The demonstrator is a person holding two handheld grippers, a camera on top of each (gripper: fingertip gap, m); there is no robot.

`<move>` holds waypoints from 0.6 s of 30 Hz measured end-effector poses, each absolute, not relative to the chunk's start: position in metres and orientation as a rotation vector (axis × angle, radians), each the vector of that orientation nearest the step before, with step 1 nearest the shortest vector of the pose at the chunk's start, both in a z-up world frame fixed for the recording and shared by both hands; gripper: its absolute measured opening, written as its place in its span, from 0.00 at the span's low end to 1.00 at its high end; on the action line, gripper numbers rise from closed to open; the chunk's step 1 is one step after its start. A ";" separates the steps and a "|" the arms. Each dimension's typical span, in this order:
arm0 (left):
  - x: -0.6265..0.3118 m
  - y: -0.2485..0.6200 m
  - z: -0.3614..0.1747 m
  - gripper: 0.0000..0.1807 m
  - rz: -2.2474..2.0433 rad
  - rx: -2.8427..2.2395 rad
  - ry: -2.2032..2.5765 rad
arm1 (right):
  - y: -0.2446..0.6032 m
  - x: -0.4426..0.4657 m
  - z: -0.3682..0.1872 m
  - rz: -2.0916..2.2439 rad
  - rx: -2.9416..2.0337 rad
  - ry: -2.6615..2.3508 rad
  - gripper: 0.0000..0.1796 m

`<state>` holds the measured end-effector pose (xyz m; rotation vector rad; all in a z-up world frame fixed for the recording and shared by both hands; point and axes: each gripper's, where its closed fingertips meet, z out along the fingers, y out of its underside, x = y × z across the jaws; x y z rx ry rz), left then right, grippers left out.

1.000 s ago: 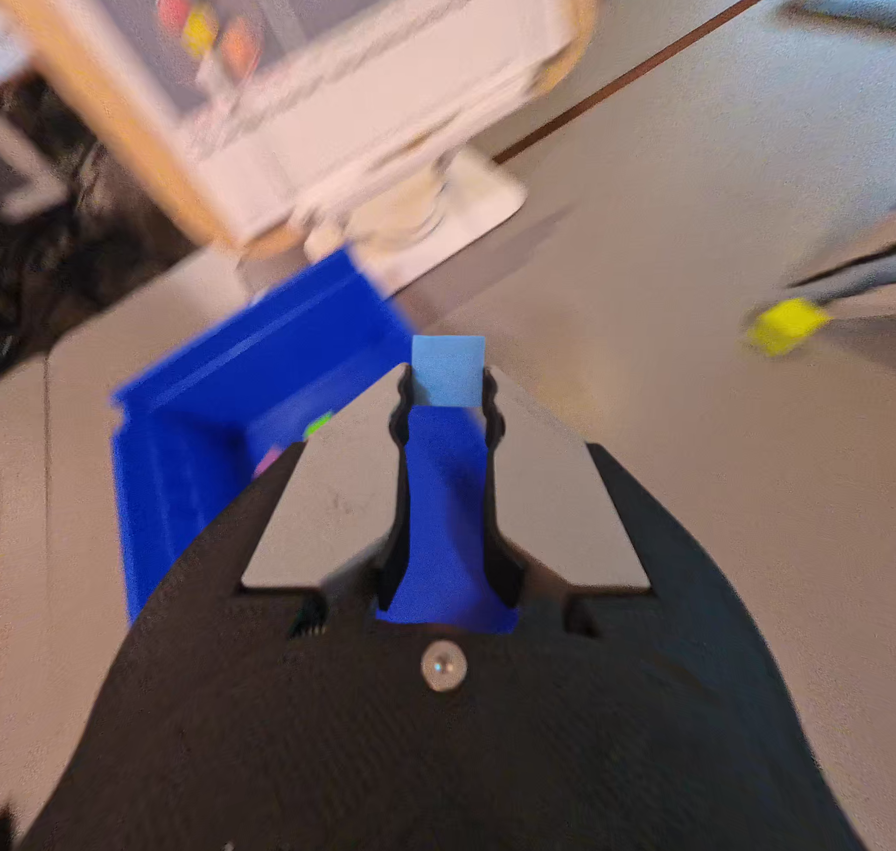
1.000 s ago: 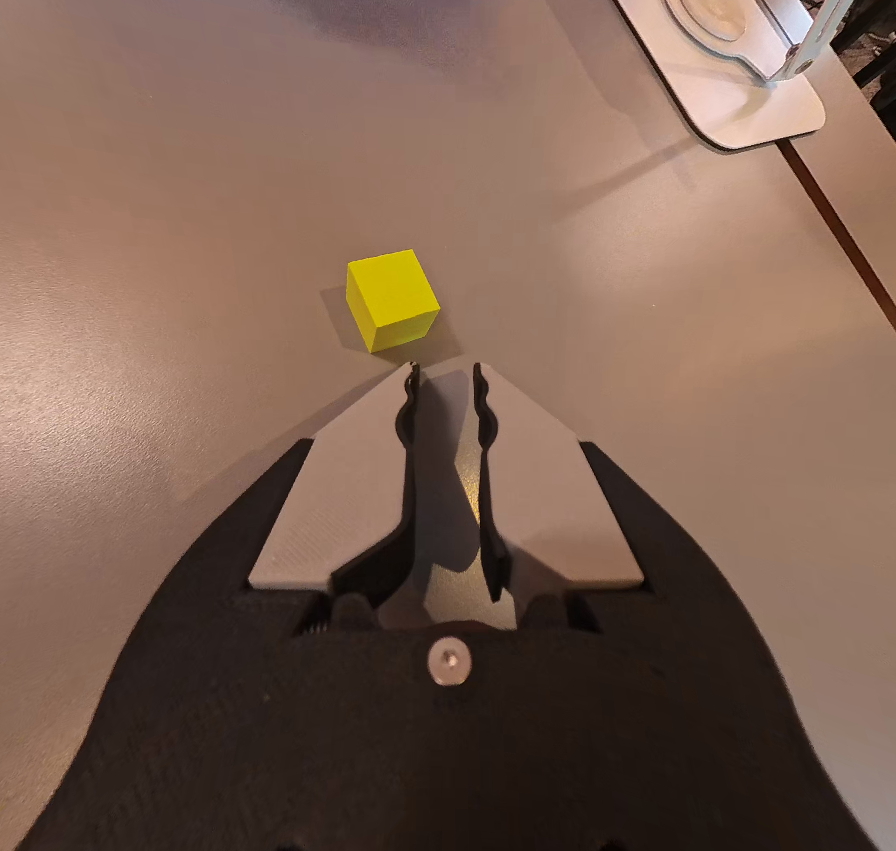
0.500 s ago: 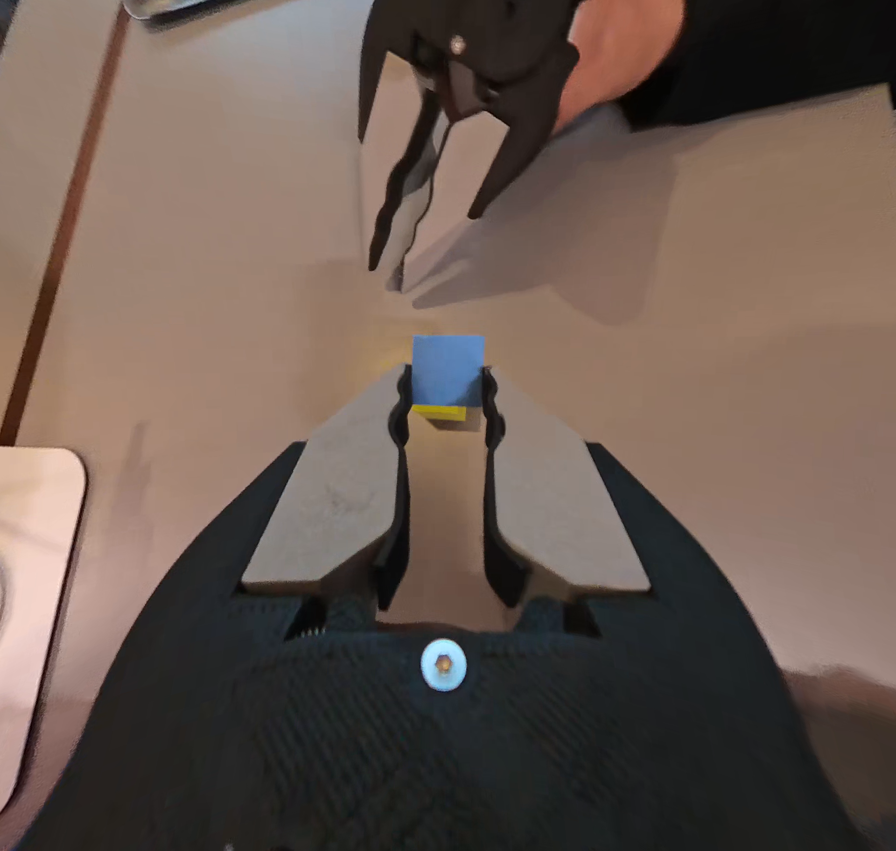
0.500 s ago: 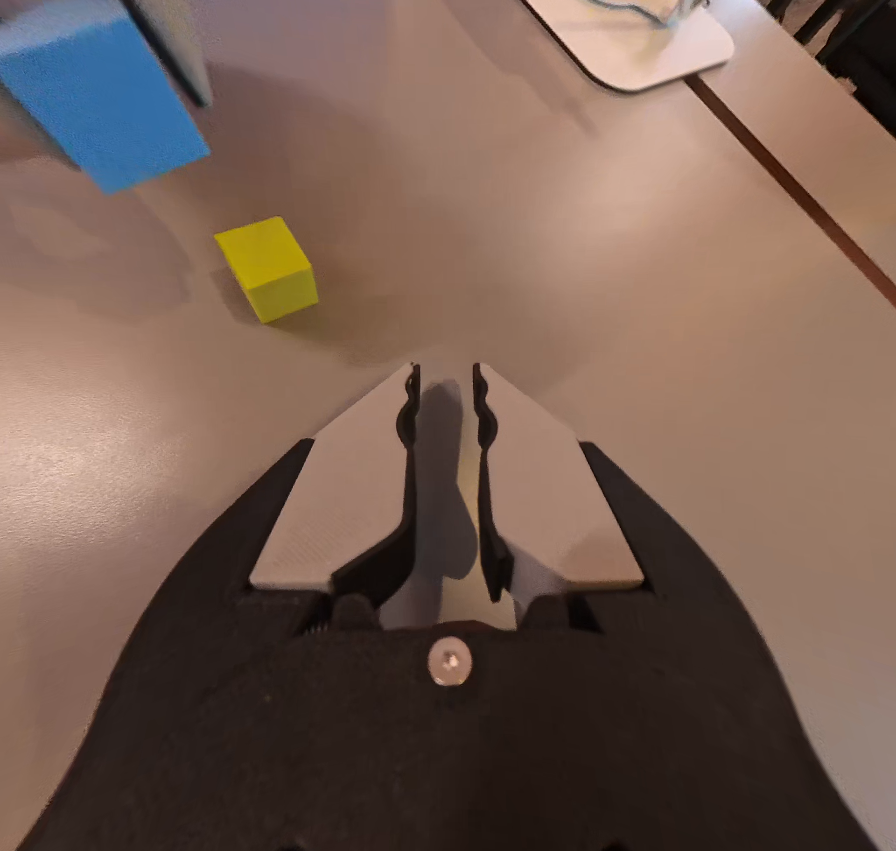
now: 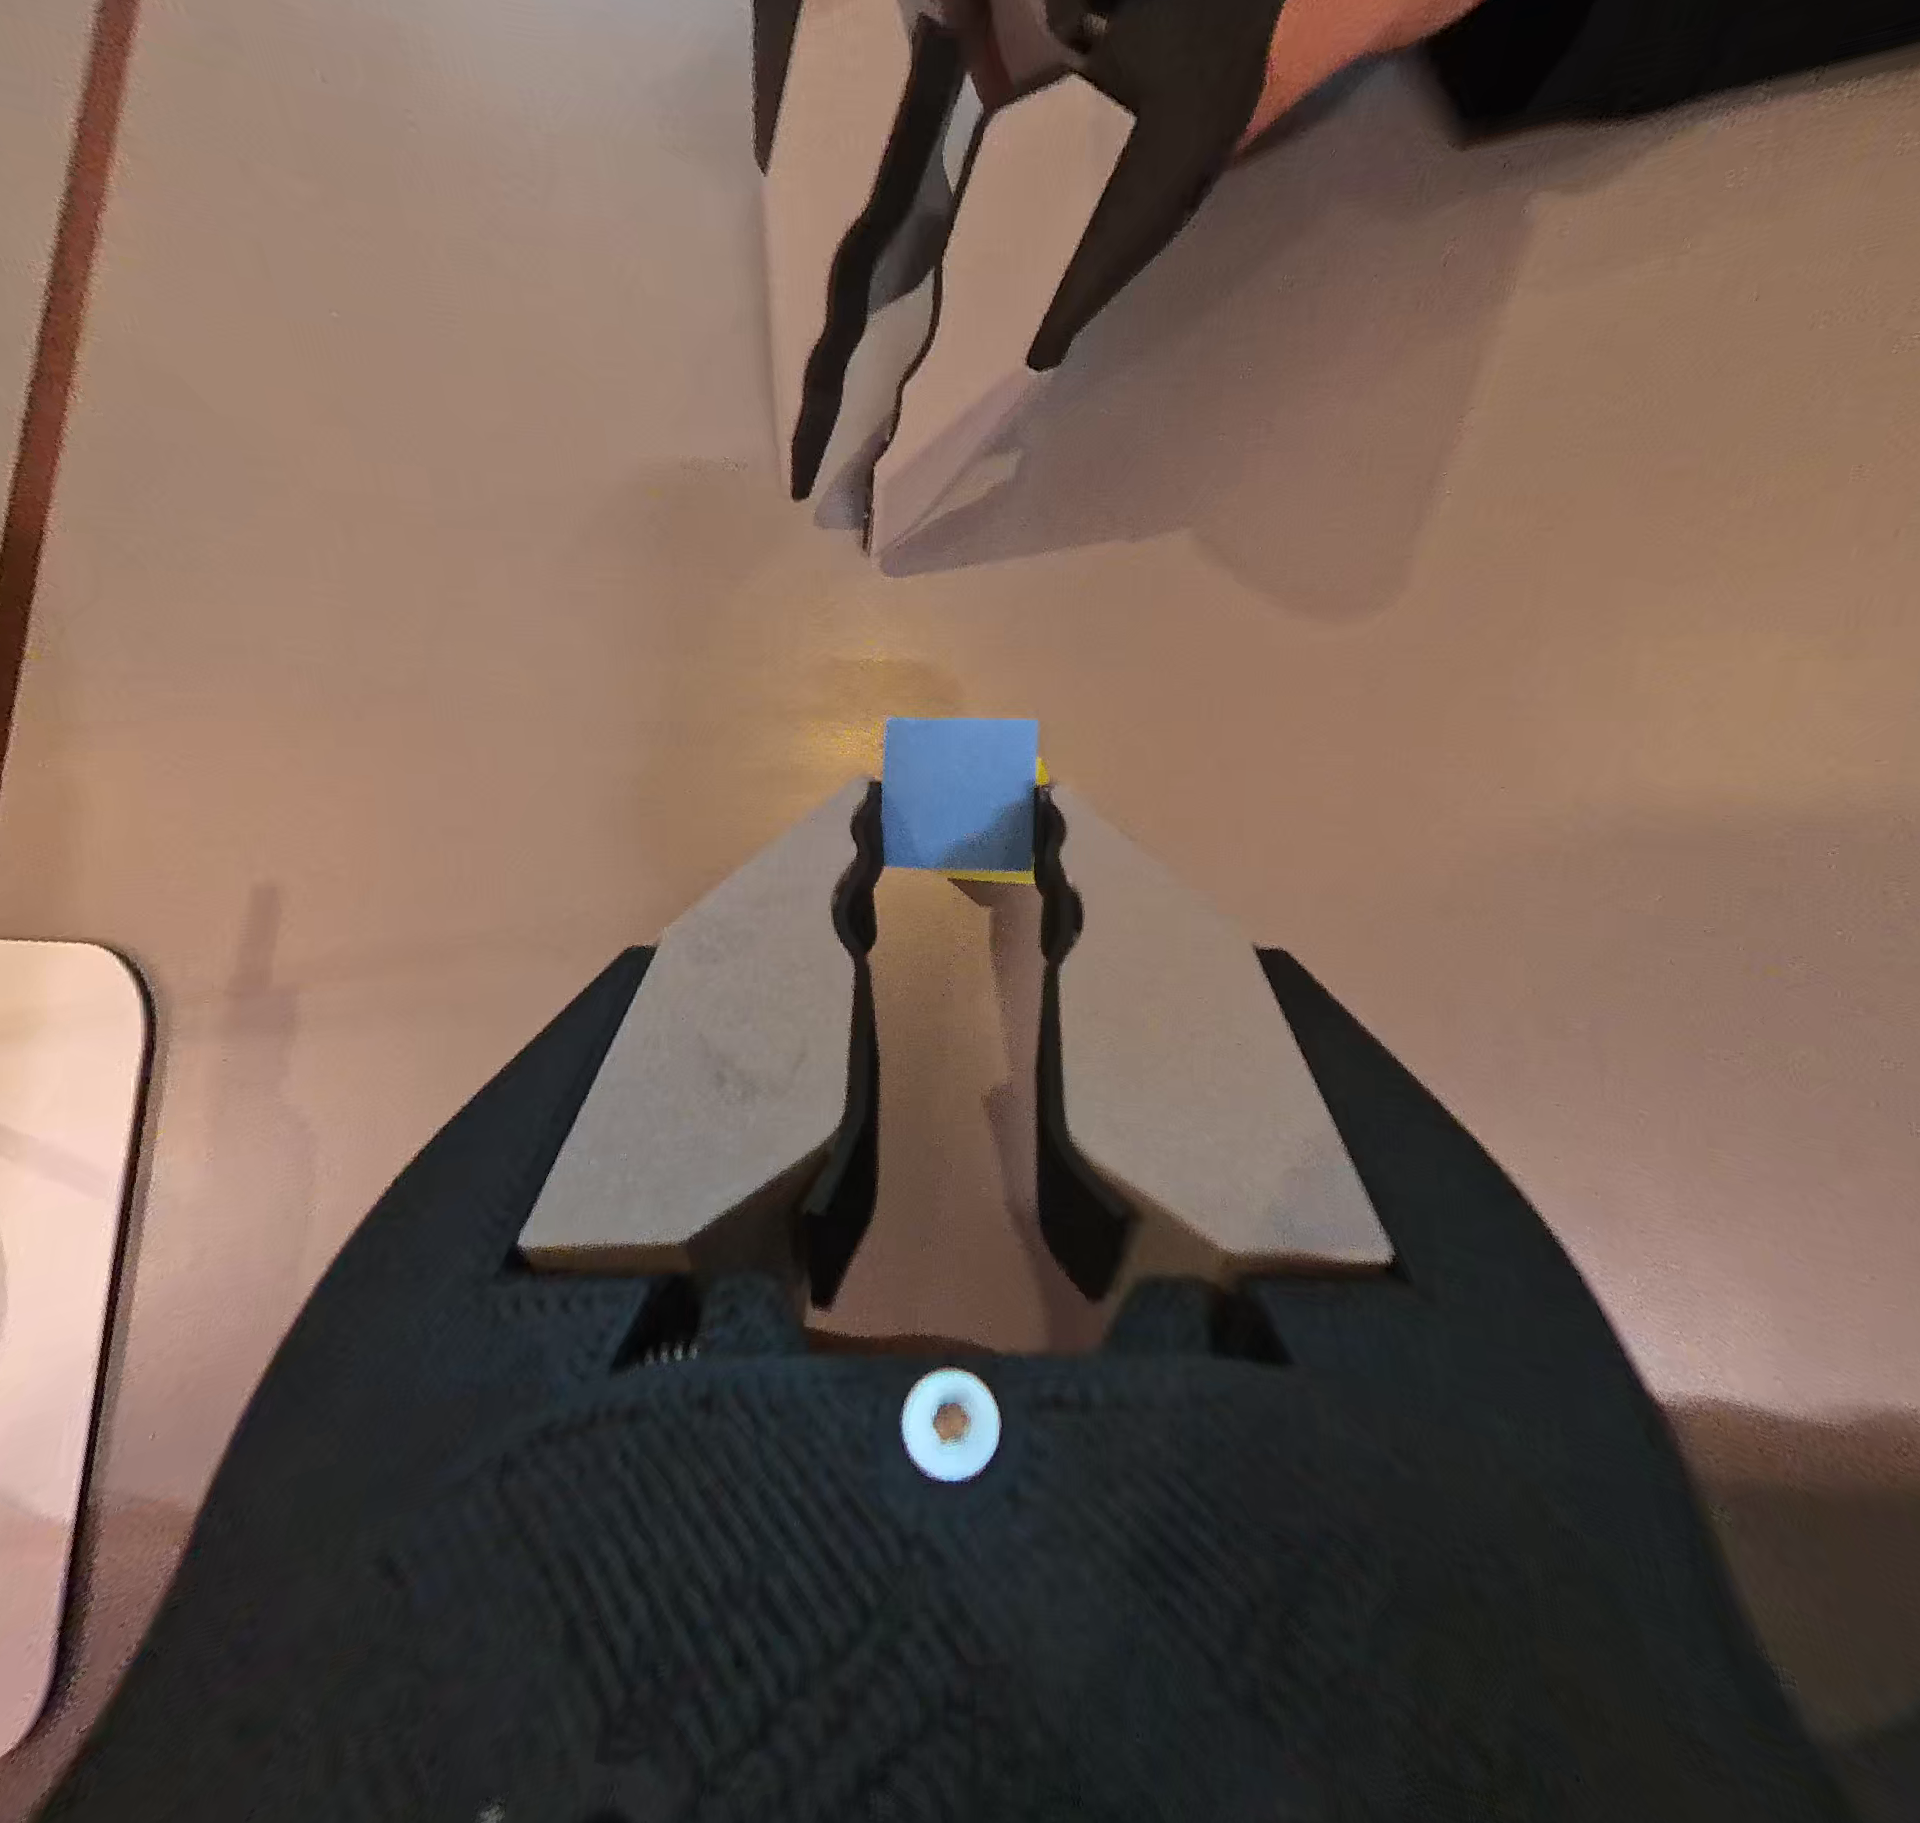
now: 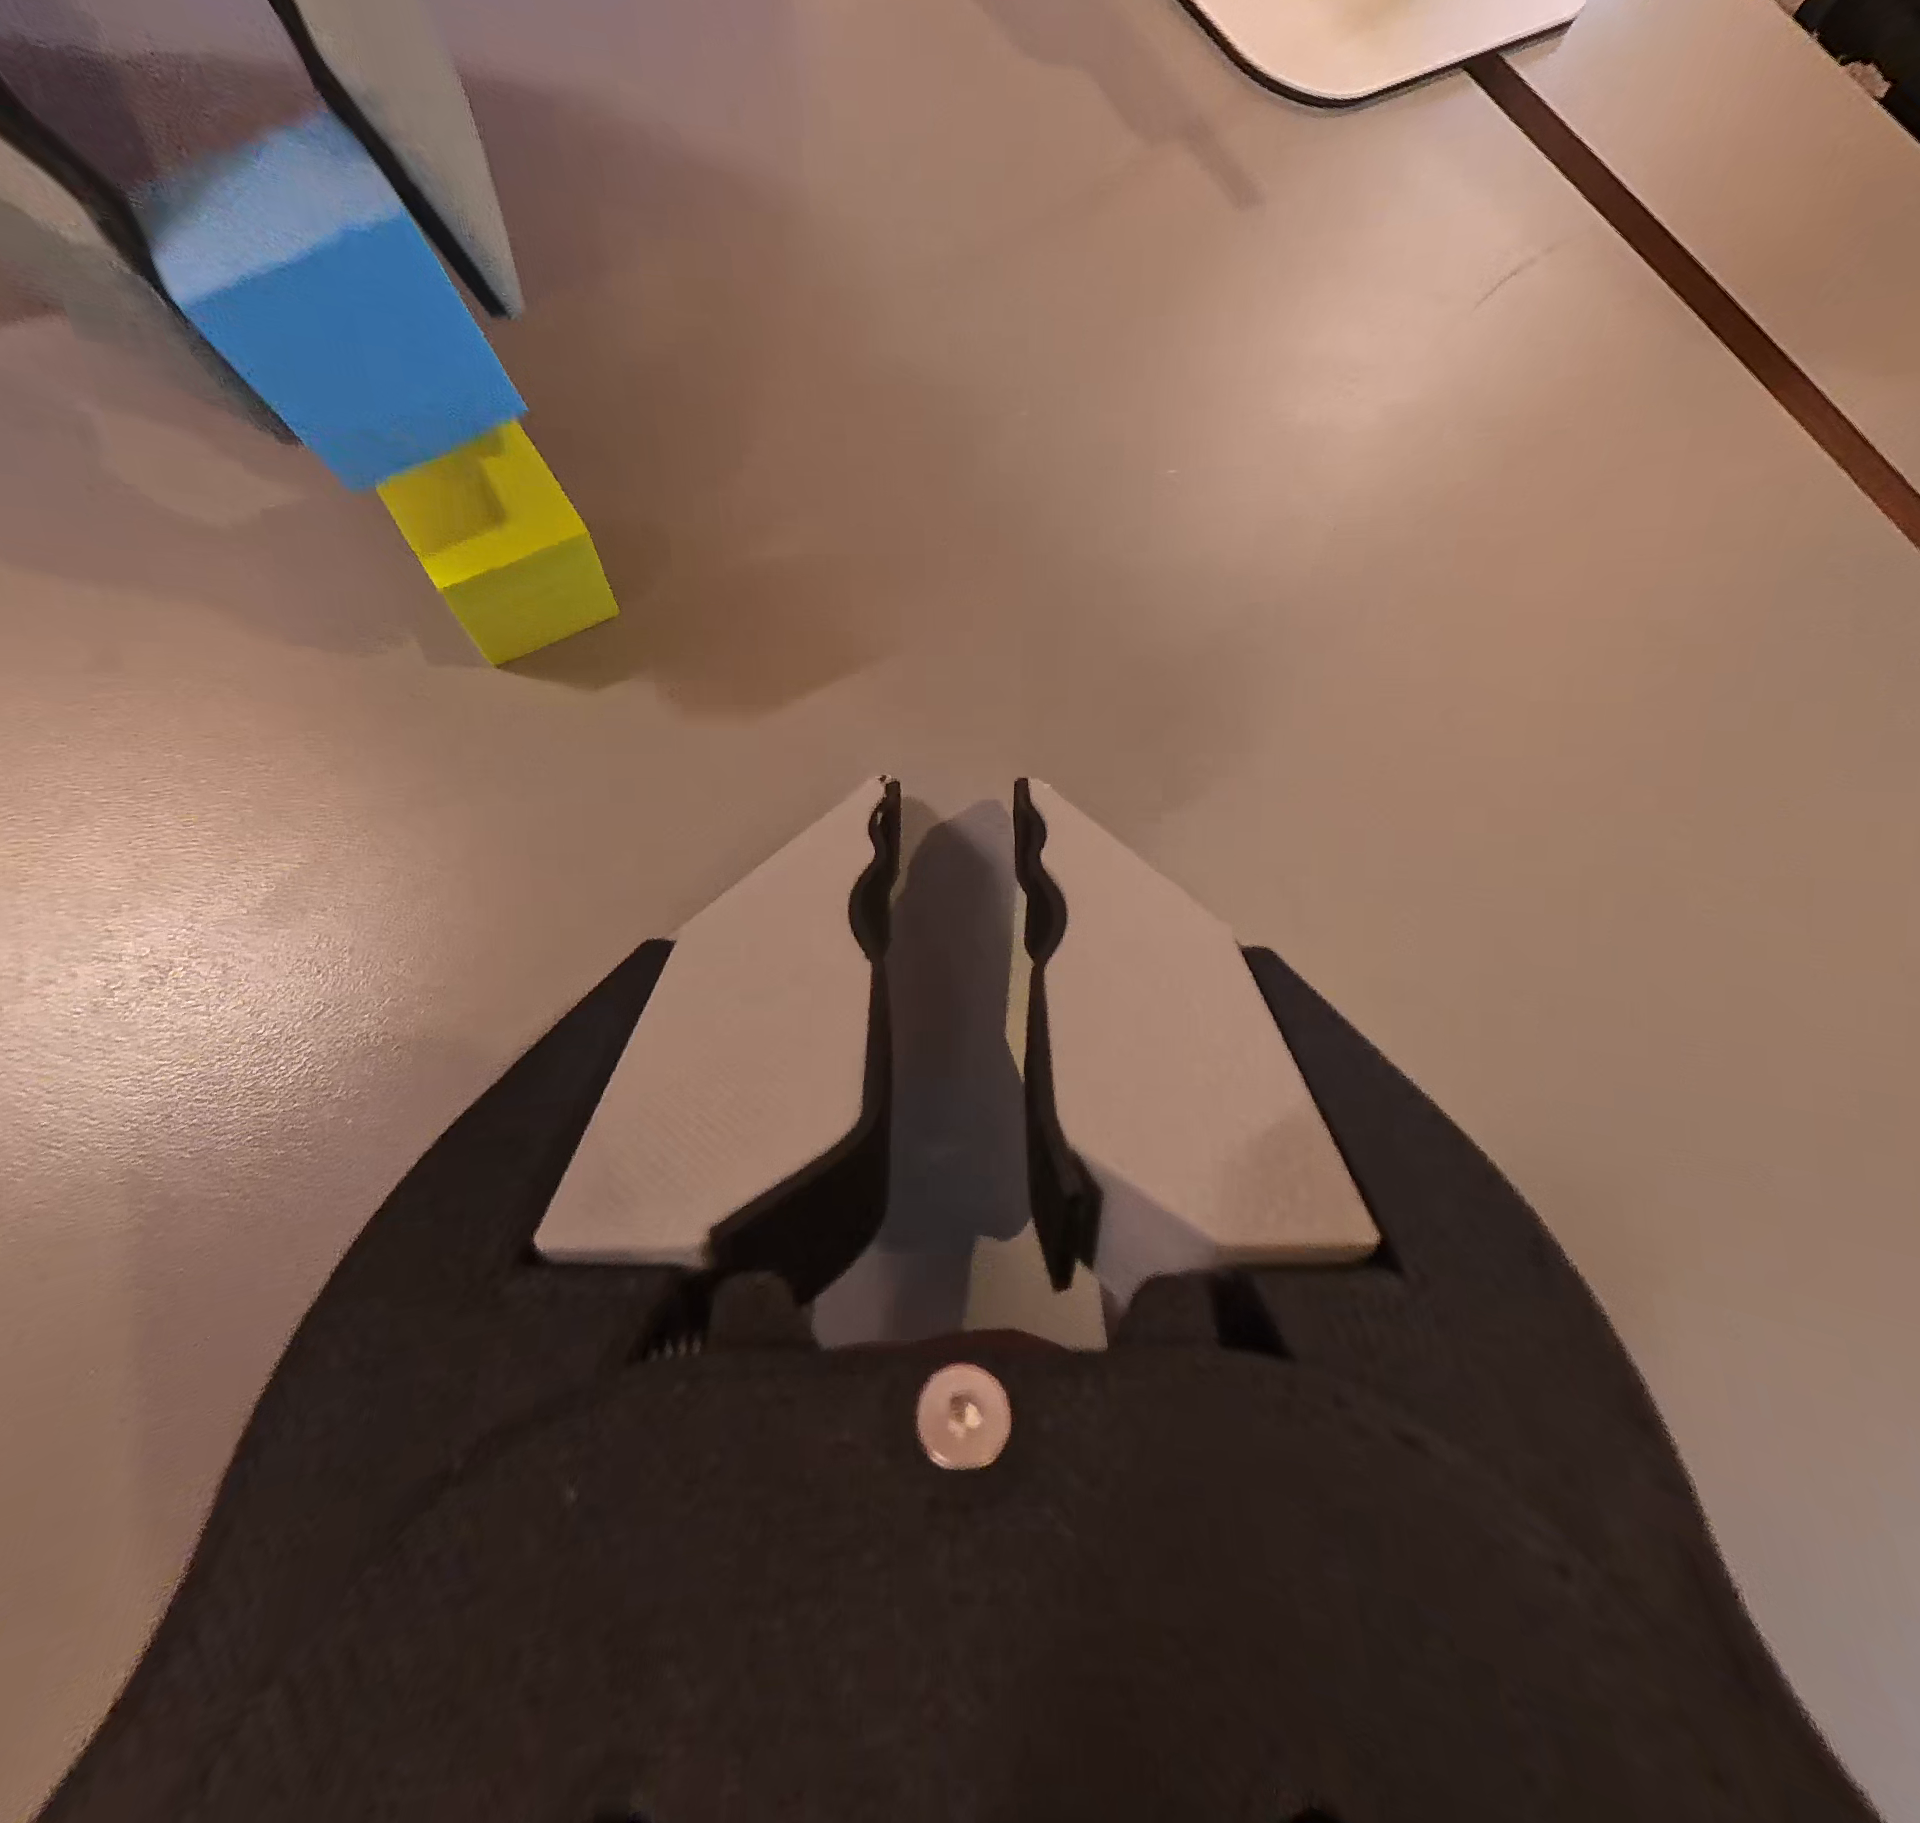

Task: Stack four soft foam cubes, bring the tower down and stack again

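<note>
Right wrist view, read from left to right: the left gripper [image 6: 312, 246] is seen at the upper left, clamped on the blue cube [image 6: 343, 339], which is held directly over the yellow cube [image 6: 509, 558] resting on the table [image 6: 1143, 526]. The blue cube appears to sit on or just above the yellow one, shifted a little toward the far left, so that a strip of the yellow top is left uncovered; whether the faces touch cannot be told. Further right, the right gripper [image 6: 951, 797] is held empty, its jaws parted by a narrow gap, beside the pair and apart from them. At the upper right a pale flat base [image 6: 1382, 17] lies by the table edge.

In the left wrist view only thin yellow slivers are shown under the blue cube [image 5: 958, 791], so the stacking axis is judged nearly vertical. The release is judged to belong to the left gripper, the nearer one. No container is seen in either view.
</note>
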<state>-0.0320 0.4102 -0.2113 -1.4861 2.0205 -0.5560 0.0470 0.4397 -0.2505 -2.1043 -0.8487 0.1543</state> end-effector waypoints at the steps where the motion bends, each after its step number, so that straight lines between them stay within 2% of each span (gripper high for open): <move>1: -0.031 0.410 -0.214 0.15 -0.545 -1.492 2.037 | 0.440 0.047 -0.251 0.156 -2.105 -0.850 0.11; 18: -0.035 0.414 -0.225 0.15 -0.373 -1.523 2.180 | 0.440 0.047 -0.251 0.172 -2.111 -0.845 0.10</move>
